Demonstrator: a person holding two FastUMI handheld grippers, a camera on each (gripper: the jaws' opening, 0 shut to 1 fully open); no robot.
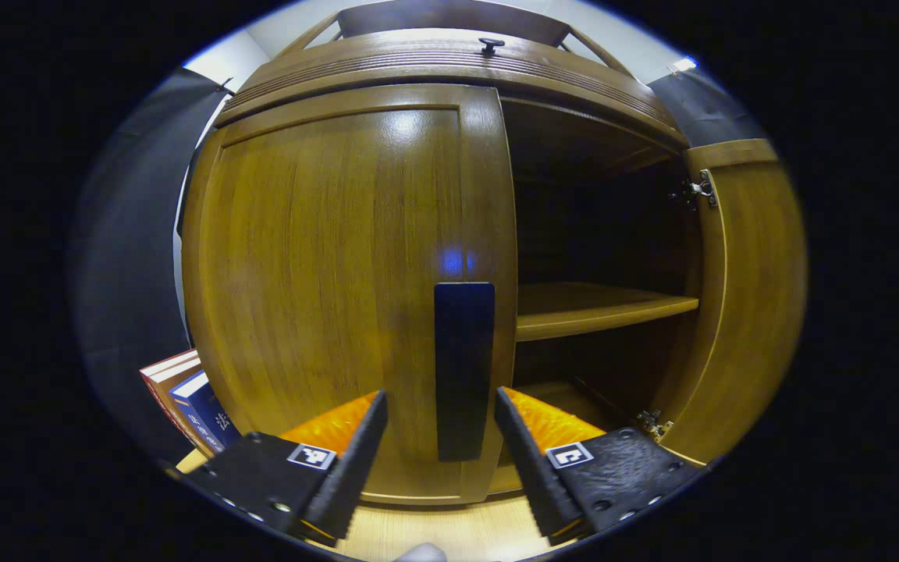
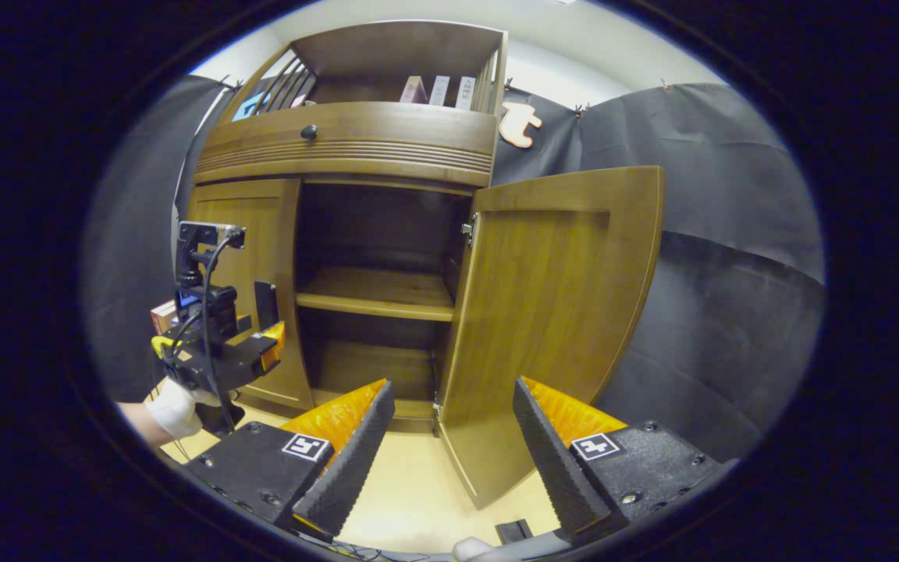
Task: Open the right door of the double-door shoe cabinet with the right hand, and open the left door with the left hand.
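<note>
Two doors, one cabinet (image 2: 356, 140), standing on a pale floor against the booth wall.

Right door (image 2: 551, 312): swung fully out on metal hinges, flat recessed panel, glossy brown wood grain. Done, by the look of it.

Left door (image 1: 340, 289): closed; same panel and finish. Handle (image 1: 463, 371): dark, flat, upright bar near the door's inner edge.

Left tool (image 1: 438, 449): jaws wide, one to each side of the handle's lower end, not touching it. Also seen in the right gripper view (image 2: 266, 347), held by a gloved hand (image 2: 172, 410) before the left door.

Right tool (image 2: 453, 453): jaws wide, empty, hanging back from the open door.

Step in hand: grasp the handle. Advice: push in until the ribbed pads pass the bar, close squarely on its flat sides, then pull in an arc about the outer hinge, not straight back.

Interior: dark, one plain wooden shelf (image 1: 598, 304). Books (image 1: 188, 394) stand by the cabinet's left corner.
</note>
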